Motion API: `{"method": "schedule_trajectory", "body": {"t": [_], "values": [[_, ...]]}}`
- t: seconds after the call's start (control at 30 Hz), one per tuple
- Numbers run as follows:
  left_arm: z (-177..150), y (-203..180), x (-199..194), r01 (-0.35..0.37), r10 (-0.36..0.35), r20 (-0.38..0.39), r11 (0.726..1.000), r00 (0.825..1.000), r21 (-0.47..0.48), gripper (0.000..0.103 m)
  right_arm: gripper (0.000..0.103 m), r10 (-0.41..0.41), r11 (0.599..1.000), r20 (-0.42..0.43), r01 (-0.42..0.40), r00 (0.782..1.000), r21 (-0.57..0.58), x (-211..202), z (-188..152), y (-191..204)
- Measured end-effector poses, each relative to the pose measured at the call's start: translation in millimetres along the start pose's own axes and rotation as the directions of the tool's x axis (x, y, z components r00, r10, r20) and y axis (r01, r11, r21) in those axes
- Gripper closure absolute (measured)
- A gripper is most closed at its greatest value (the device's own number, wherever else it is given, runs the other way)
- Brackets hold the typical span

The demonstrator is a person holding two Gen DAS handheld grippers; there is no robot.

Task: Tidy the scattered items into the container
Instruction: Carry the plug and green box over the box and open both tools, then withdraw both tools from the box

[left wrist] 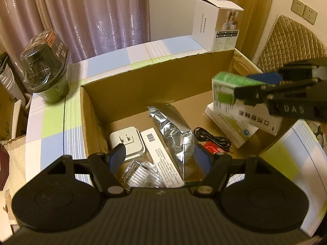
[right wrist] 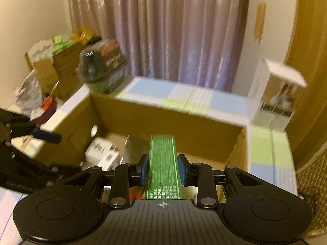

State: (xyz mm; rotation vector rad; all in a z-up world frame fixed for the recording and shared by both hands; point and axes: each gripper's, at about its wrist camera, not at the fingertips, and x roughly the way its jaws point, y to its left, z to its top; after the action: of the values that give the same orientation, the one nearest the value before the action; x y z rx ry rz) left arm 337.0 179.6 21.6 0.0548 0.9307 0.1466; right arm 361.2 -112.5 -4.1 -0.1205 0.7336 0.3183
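An open cardboard box (left wrist: 155, 75) stands on the checked tablecloth. Inside lie a white plug adapter (left wrist: 126, 140), a long white box (left wrist: 161, 161), a silver foil pouch (left wrist: 175, 130), a black cable (left wrist: 212, 137), clear blister packs (left wrist: 137, 175) and two white medicine boxes (left wrist: 243, 122). My right gripper (right wrist: 163, 170) is shut on a green and white box (right wrist: 163, 163), held over the cardboard box's right side; it also shows in the left wrist view (left wrist: 226, 87). My left gripper (left wrist: 159, 159) is open and empty above the box's near side.
A dark wrapped jar (left wrist: 46, 67) stands on the table left of the box. A tall white carton (left wrist: 216, 24) stands behind it. A quilted chair back (left wrist: 290, 45) is at the right. Cardboard boxes and bags (right wrist: 51, 65) are stacked beyond the table's left end.
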Motion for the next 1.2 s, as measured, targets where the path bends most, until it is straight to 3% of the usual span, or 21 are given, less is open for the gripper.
{"method": "schedule_trajectory", "body": {"t": [0.03, 0.07, 0.1, 0.67, 1.2], "values": [[0, 0, 0, -0.001, 0.001, 0.0, 1.0, 1.0, 0.001, 0.031, 0.061, -0.01, 1.0, 0.003, 0.01, 1.0, -0.006, 0, 1, 0], [0, 0, 0, -0.003, 0.003, -0.001, 1.0, 1.0, 0.004, 0.031, 0.026, -0.007, 1.0, 0.009, 0.007, 1.0, 0.0, -1, 1, -1], [-1, 0, 0, -0.004, 0.004, -0.001, 1.0, 1.0, 0.007, 0.031, 0.017, 0.001, 1.0, 0.03, -0.002, 1.0, 0.011, -4, 1, -2], [-20, -1, -20, 0.003, -0.003, 0.011, 1.0, 1.0, 0.009, 0.027, 0.017, -0.026, 1.0, 0.03, 0.026, 0.999, 0.017, -38, -18, -8], [-55, -2, -80, 0.004, -0.005, 0.038, 1.0, 0.999, 0.025, 0.022, 0.017, 0.018, 0.999, 0.061, -0.016, 0.998, -0.046, -105, -33, 25]]}}
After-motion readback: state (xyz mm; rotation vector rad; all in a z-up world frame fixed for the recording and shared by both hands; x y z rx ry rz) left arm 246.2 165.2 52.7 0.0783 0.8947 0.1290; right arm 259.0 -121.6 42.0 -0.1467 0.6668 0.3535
